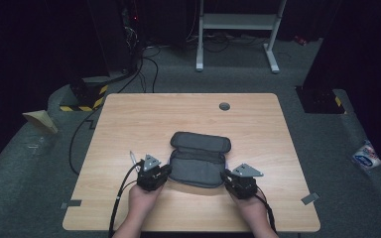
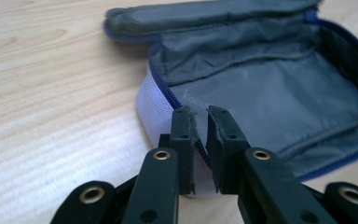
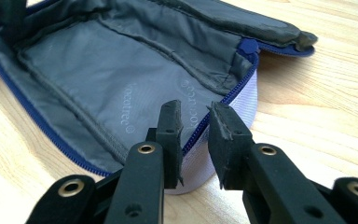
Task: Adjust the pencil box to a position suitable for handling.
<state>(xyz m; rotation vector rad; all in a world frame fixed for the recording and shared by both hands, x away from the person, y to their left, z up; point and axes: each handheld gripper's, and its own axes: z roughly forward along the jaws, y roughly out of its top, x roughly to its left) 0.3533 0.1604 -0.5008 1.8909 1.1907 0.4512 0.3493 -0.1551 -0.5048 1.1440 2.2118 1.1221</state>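
Pouch [image 1: 198, 158] first: it lies unzipped near the middle of the wooden table [image 1: 129, 124], its padded lid thrown back toward the far edge and its grey lining facing up, and you hold it at both ends. Your left tool [image 2: 200, 116] is clenched on the near left corner, one jaw inside on the lining and the other outside on the pale lilac side wall [image 2: 156, 109], with the blue zipper [image 2: 161, 81] running between them. Your right tool [image 3: 196, 114] is clamped the same way on the near right corner, its jaws straddling the zipper edge and the lilac wall. As I read it, the step in hand is taking hold of both ends of the open pouch, and that grip looks made. The next move likely calls for both hands to act together: lift or spread evenly, keep the pull level so the thin rim does not slip out of either tool, and watch that the flipped lid does not fall shut. Pale writing is printed over the lining [image 3: 135, 70]; in the right gripper view a word like "Kocotree" with a small registered mark repeats, though the letters are soft and I cannot vouch for every one; the left gripper view shows the start "koco".
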